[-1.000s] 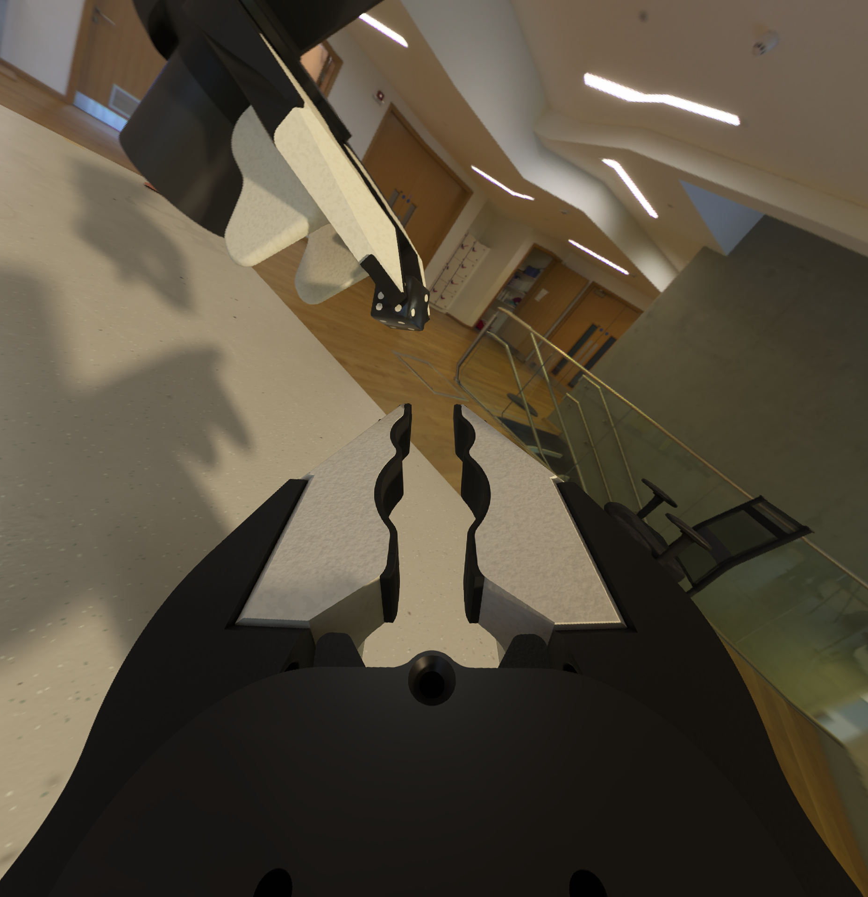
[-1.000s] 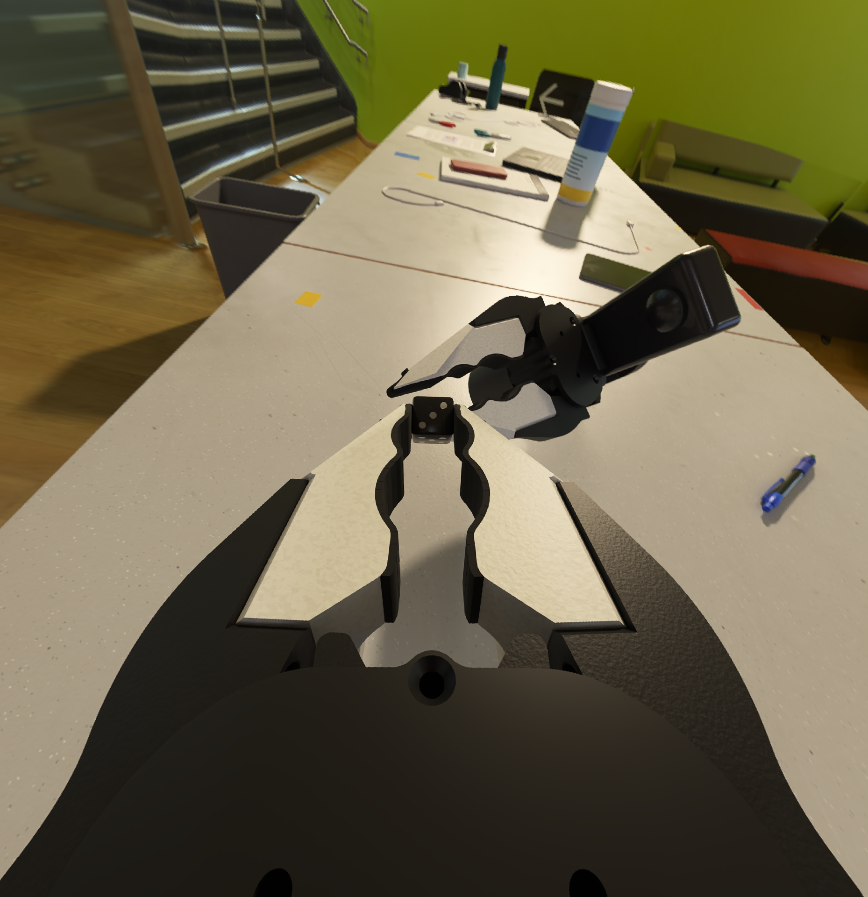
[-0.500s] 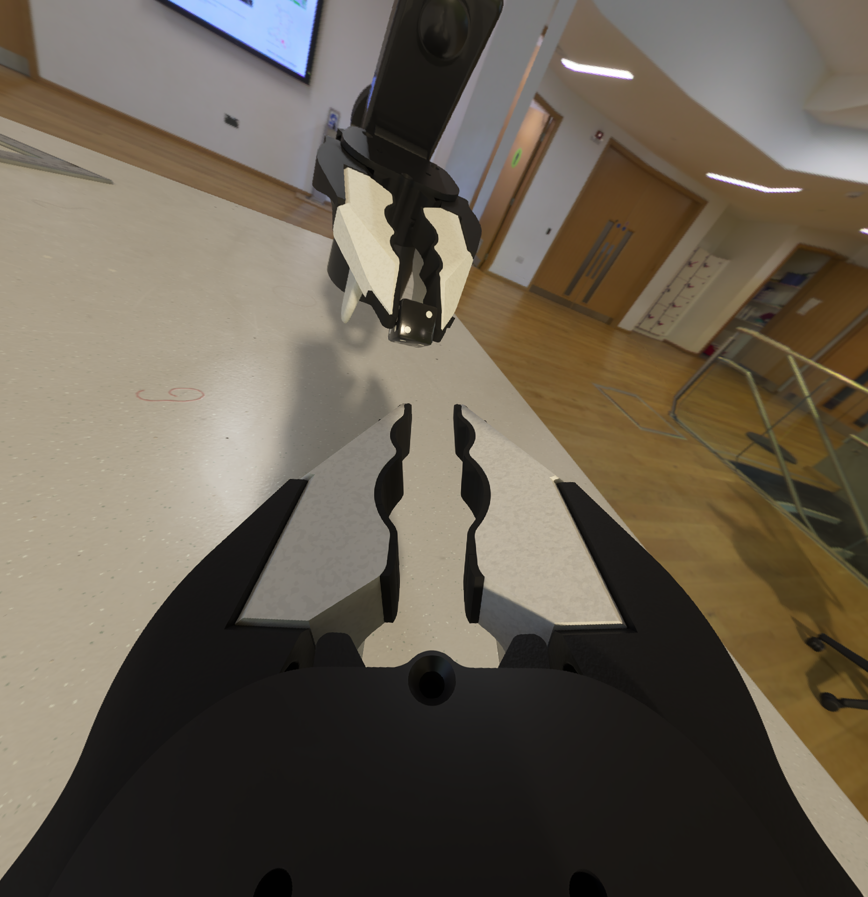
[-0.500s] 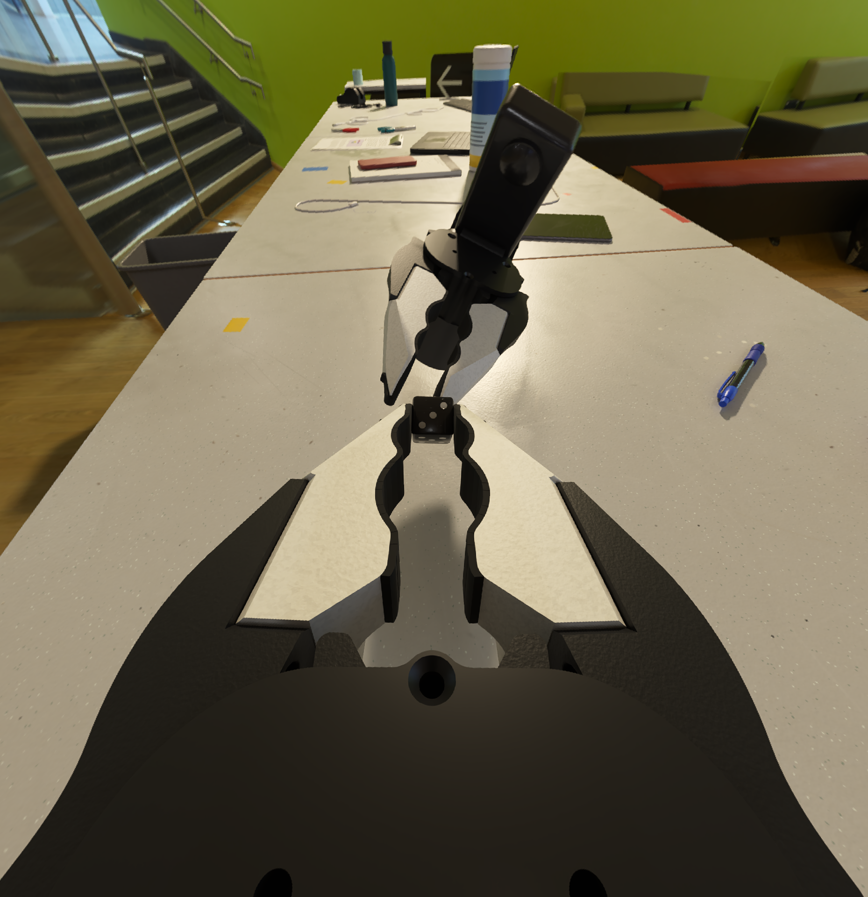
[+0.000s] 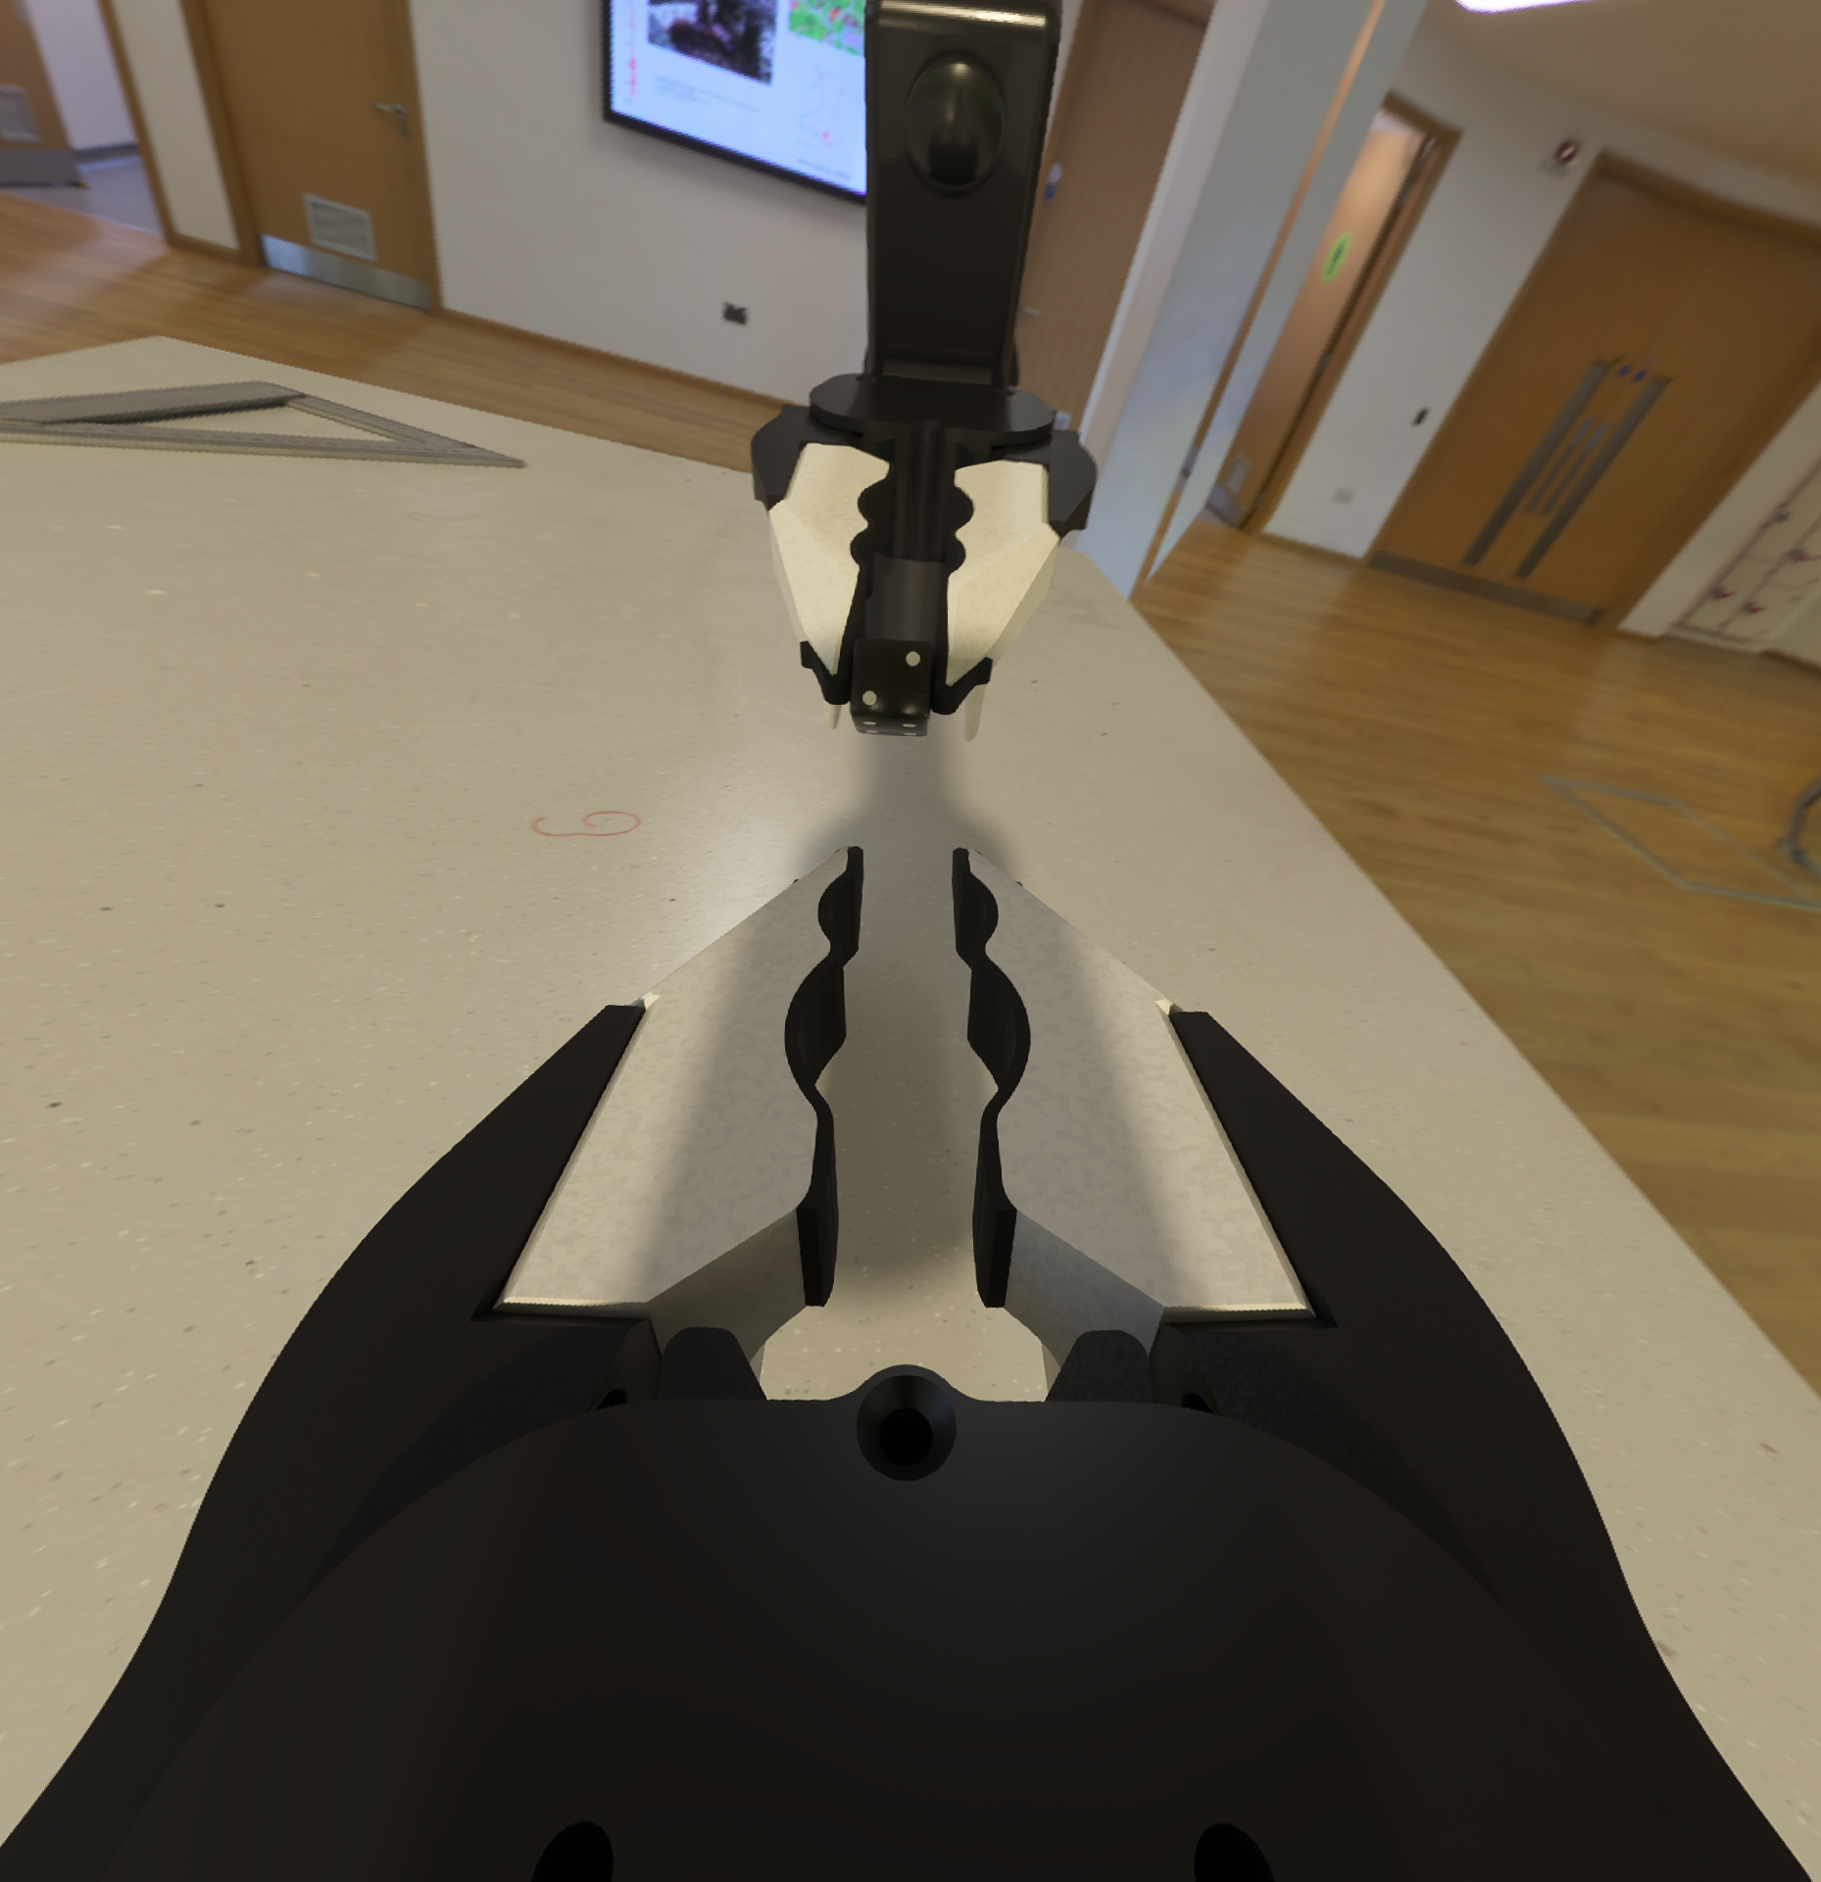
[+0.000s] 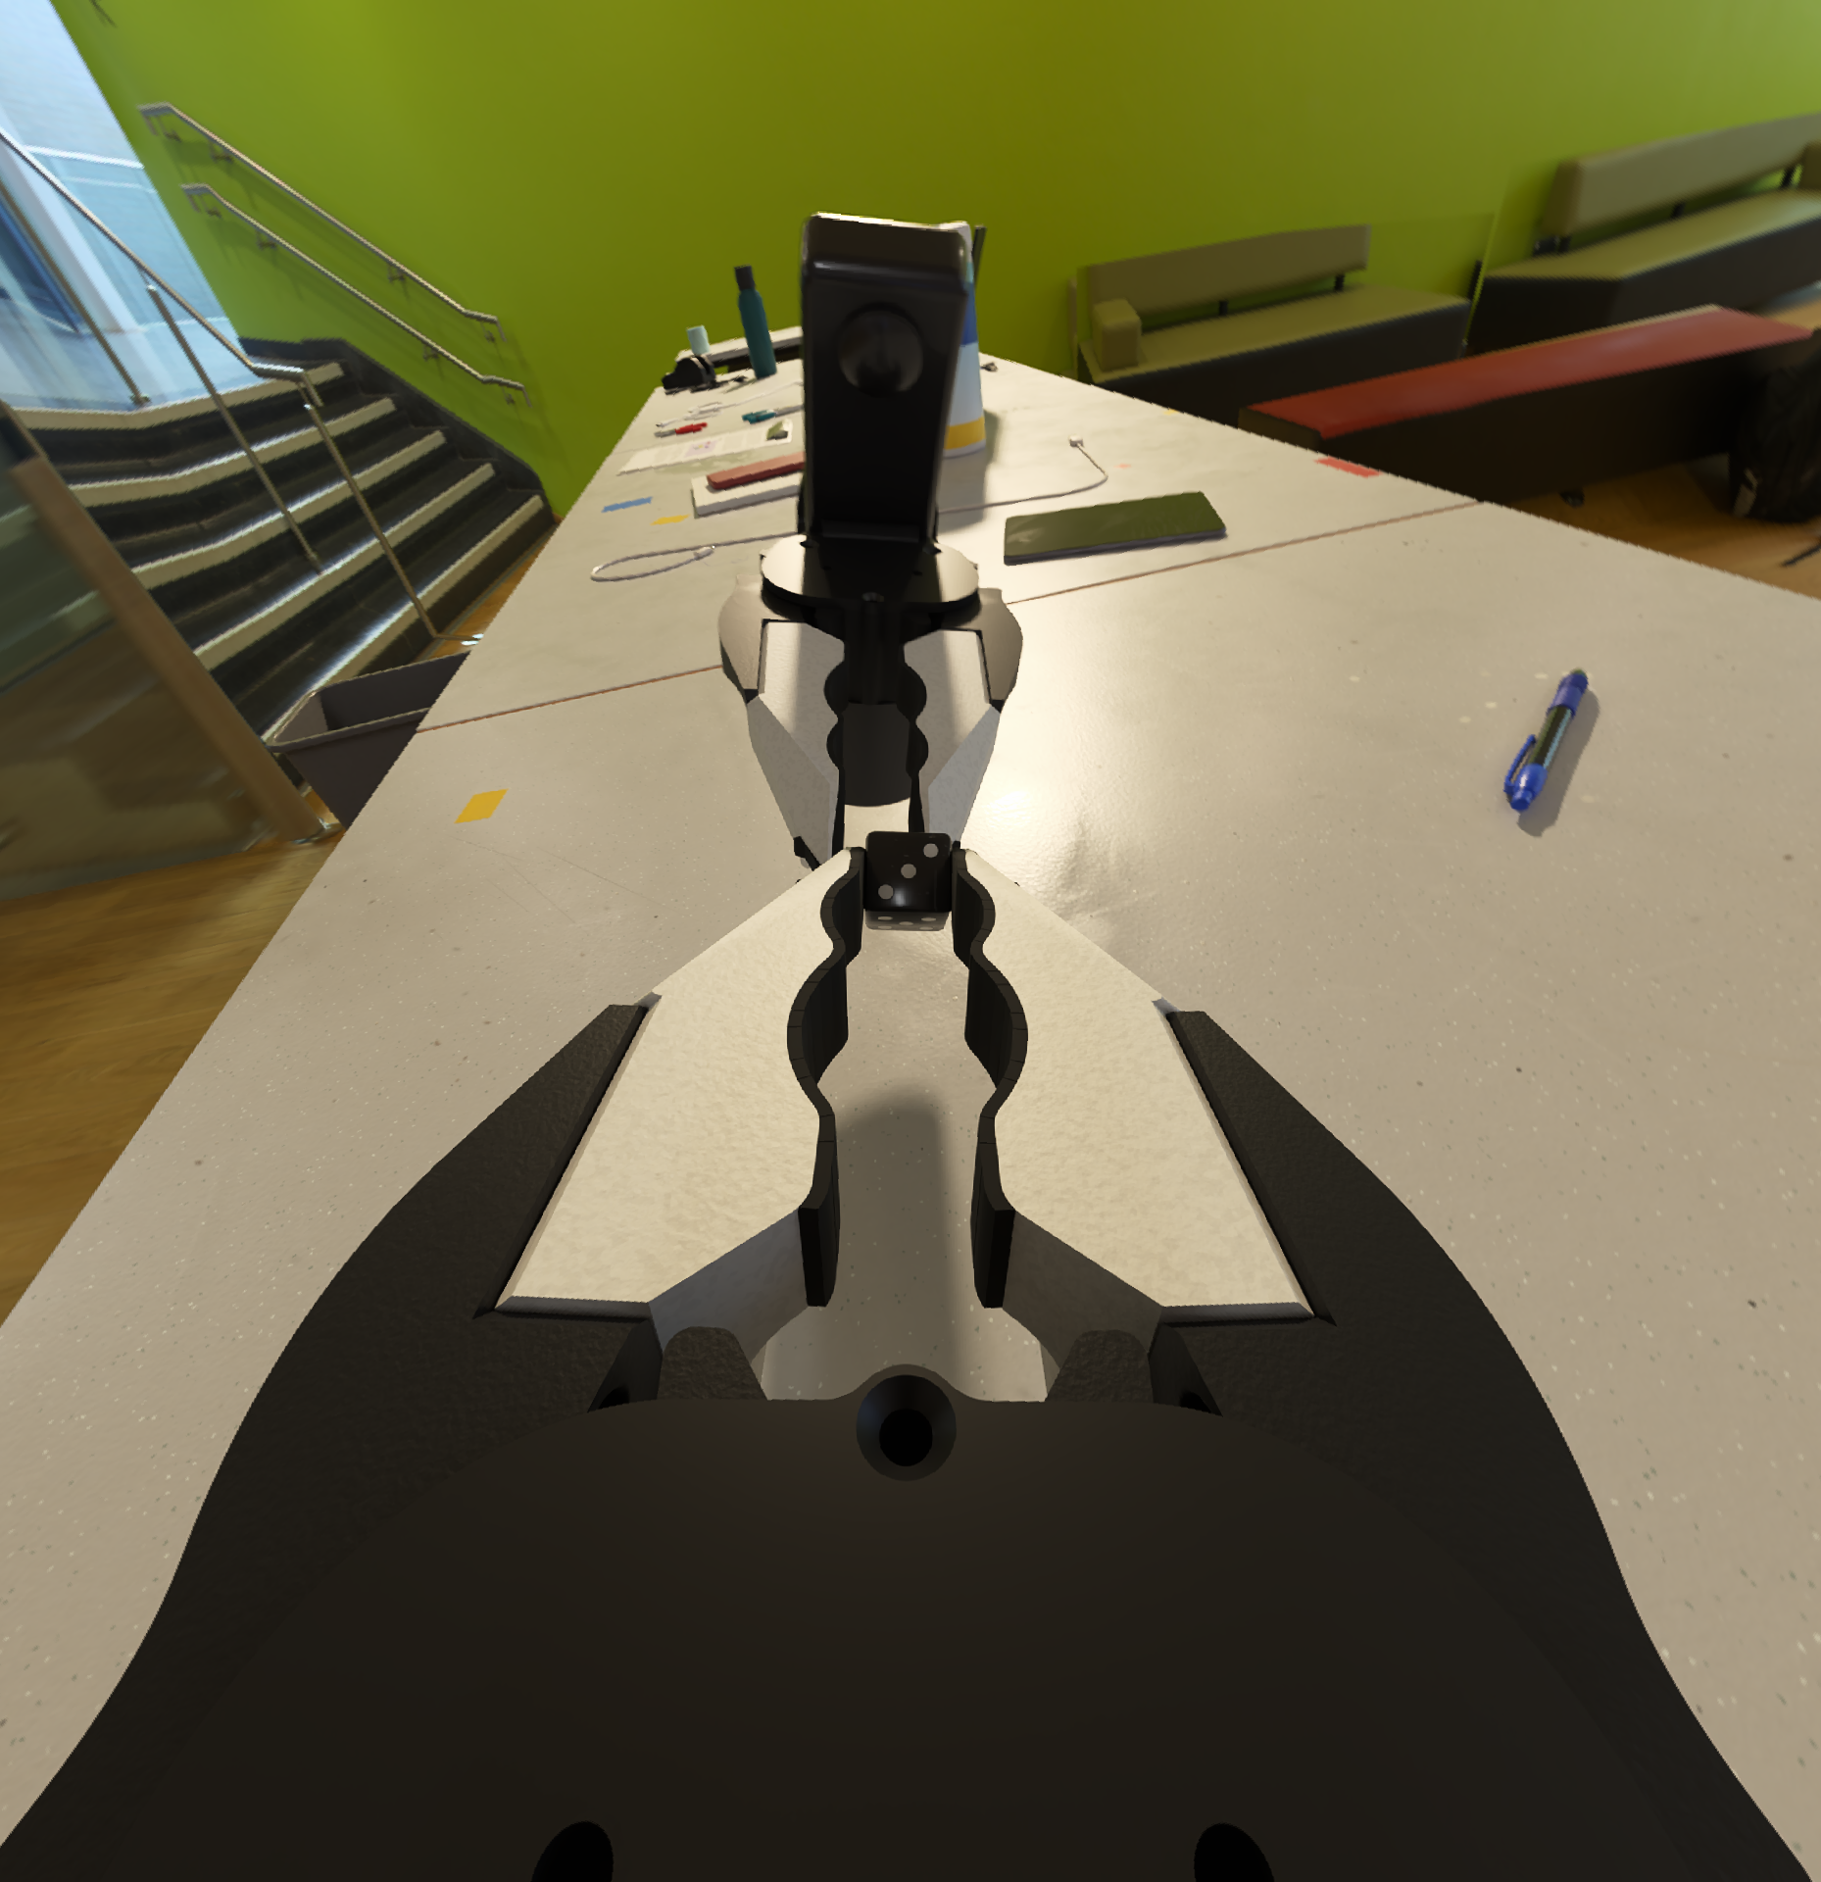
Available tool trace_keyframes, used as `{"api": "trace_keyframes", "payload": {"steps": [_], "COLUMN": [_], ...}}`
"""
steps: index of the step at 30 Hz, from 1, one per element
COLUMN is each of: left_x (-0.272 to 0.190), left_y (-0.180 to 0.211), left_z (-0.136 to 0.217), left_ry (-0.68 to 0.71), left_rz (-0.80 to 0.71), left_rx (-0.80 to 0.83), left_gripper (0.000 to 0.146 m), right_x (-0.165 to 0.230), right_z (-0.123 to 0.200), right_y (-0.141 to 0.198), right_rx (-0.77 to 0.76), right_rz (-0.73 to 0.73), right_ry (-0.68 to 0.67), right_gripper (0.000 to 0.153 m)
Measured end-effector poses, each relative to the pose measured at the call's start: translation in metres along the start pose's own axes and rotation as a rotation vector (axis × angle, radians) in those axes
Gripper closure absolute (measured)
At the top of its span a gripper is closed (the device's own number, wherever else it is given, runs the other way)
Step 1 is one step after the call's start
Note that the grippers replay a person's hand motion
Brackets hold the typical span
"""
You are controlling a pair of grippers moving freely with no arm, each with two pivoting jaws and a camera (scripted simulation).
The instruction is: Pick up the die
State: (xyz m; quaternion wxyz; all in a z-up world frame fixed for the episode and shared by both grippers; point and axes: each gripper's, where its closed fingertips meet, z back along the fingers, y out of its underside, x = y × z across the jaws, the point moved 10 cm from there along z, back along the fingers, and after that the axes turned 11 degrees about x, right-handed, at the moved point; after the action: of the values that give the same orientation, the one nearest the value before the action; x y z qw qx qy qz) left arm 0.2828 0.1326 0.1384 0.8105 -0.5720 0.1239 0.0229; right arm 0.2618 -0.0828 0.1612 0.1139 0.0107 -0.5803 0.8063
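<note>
A small black die with white pips [image 6: 906, 881] is clamped between the fingertips of my right gripper [image 6: 906, 866], held a little above the pale table [image 6: 1293, 1018]. In the left wrist view the same die [image 5: 891, 687] shows in the right gripper [image 5: 896, 703], which points straight at me. My left gripper [image 5: 904, 861] is empty, its jaws a narrow gap apart, low over the table and just short of the die. It also shows in the right wrist view [image 6: 866, 805], facing the die head on.
A blue pen [image 6: 1543, 743] lies to the right. A dark green notebook [image 6: 1110, 524], a white cable [image 6: 652, 560] and bottles [image 6: 756, 321] lie farther back. A grey bin [image 6: 357, 723] stands off the left edge. A metal set square [image 5: 224, 428] lies far left.
My left gripper has swung round and levelled out, and now faces the right gripper tip to tip. The right gripper has kept its hold on the die.
</note>
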Motion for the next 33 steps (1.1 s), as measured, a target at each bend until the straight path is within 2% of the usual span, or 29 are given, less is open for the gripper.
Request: {"api": "trace_keyframes", "payload": {"steps": [3,6,10,15,21,25,33], "left_x": [0.002,0.004,0.0,-0.005,-0.009,-0.006,0.0], "left_y": [0.002,0.009,0.013,0.011,0.013,0.012,0.006], "left_z": [0.001,-0.001,-0.01,-0.012,-0.018,-0.015,0.003], "left_ry": [0.119,0.313,0.627,0.765,0.951,0.902,0.446], "left_rz": [0.055,0.14,0.215,0.219,0.259,0.259,0.138], "left_rx": [-0.04,-0.113,-0.211,-0.234,-0.268,-0.287,-0.153], "left_gripper": [0.129,0.129,0.129,0.129,0.129,0.129,0.129], "right_x": [0.004,0.014,0.026,0.03,0.03,0.027,0.014], "right_z": [-0.001,-0.001,-0.002,-0.005,-0.015,-0.015,-0.007], "right_y": [-0.002,-0.011,-0.03,-0.04,-0.036,-0.037,-0.027], "right_rx": [-0.012,0.024,0.037,0.027,-0.094,-0.101,-0.008], "right_rz": [0.062,0.203,0.327,0.371,0.341,0.32,0.215], "right_ry": [-0.015,-0.014,-0.115,-0.212,-0.335,-0.3,-0.162], "right_gripper": [0.136,0.136,0.136,0.136,0.136,0.136,0.136]}}
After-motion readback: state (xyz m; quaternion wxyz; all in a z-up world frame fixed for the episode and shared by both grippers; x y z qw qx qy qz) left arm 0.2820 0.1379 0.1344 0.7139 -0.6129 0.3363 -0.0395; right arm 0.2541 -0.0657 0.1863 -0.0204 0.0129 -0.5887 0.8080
